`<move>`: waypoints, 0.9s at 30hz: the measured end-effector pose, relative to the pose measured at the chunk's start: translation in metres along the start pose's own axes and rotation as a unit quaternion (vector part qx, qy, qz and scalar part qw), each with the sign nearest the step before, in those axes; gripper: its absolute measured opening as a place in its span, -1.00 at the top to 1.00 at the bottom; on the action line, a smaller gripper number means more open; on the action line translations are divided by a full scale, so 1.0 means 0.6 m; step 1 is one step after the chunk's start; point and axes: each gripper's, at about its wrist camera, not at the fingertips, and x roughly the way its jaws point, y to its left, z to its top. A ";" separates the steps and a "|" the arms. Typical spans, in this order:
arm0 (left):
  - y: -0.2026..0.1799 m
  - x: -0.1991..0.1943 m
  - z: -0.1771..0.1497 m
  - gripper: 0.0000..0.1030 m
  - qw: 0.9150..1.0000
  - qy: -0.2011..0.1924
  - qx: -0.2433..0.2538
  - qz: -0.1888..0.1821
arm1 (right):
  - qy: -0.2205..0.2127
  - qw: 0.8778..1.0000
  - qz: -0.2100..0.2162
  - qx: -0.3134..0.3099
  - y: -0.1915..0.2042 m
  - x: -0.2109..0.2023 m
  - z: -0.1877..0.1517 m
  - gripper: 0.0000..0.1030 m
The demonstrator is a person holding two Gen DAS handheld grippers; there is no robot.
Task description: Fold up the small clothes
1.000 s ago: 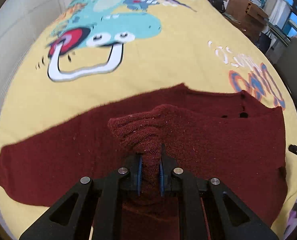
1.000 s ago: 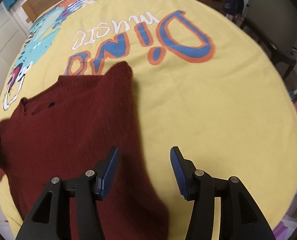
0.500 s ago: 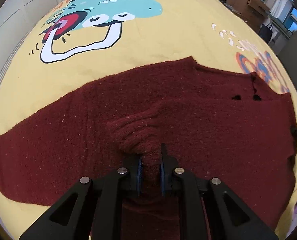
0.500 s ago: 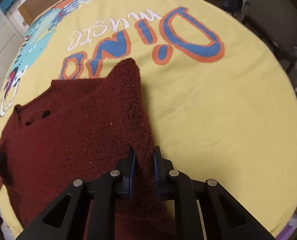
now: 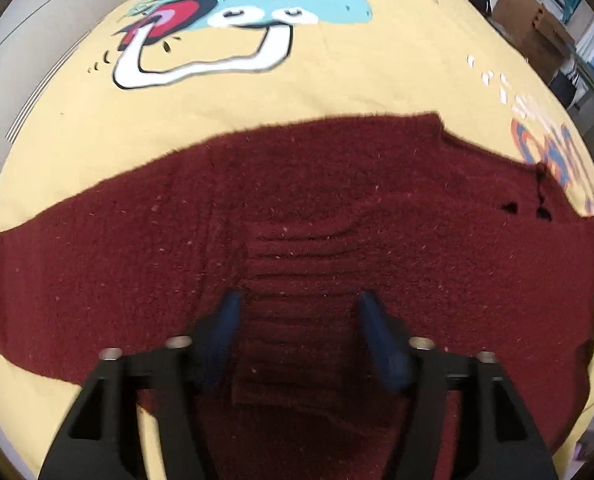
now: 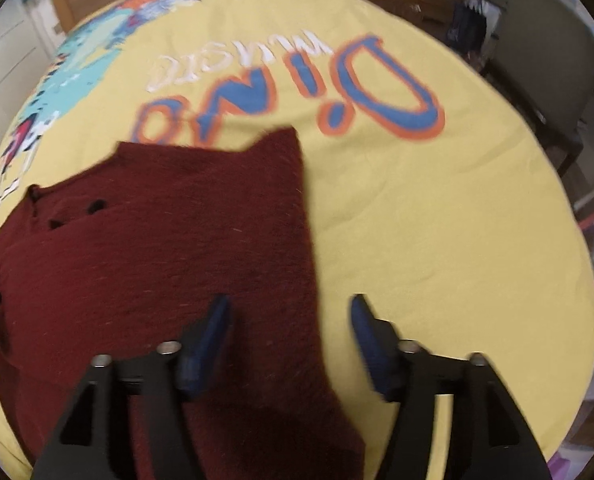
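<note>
A dark red knitted sweater lies spread flat on a yellow bedspread. In the left wrist view my left gripper hangs over its ribbed cuff, which lies flat between the blue pads; the jaws are opening and do not press the knit. In the right wrist view the sweater fills the lower left. My right gripper straddles its right edge with jaws opening; the cloth lies loose under them.
The bedspread carries a cartoon dinosaur print and large blue-orange letters. A chair stands past the bed's right edge, and cardboard boxes stand at the back right.
Both grippers were shut on pinched-up knit half a second ago and now stand wide, with the cloth dropped flat. The raised cuff fold has flattened onto the sweater.
</note>
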 end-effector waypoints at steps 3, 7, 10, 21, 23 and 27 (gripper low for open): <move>-0.007 -0.025 -0.001 -0.88 1.000 -0.024 0.002 -0.012 | -0.043 0.999 -0.002 -0.030 0.035 -0.042 -0.006 -0.57; -0.039 -0.056 -0.009 -0.98 0.998 -0.055 0.019 -0.027 | -0.065 0.997 0.003 -0.052 0.085 -0.069 -0.013 -0.75; -0.072 -0.065 -0.016 -0.98 0.996 -0.077 0.036 -0.032 | -0.074 0.995 0.010 -0.067 0.126 -0.072 -0.021 -0.99; -0.124 0.039 -0.073 -0.98 0.996 -0.039 0.083 0.003 | -0.030 0.991 0.010 -0.132 0.217 0.021 -0.083 -0.99; -0.115 0.042 -0.081 -0.98 0.995 -0.048 0.086 0.001 | -0.022 0.991 0.005 -0.132 0.210 0.037 -0.090 -0.99; -0.100 0.041 -0.081 -0.98 0.994 -0.047 0.096 0.002 | -0.026 0.994 0.012 -0.107 0.174 0.047 -0.093 -0.99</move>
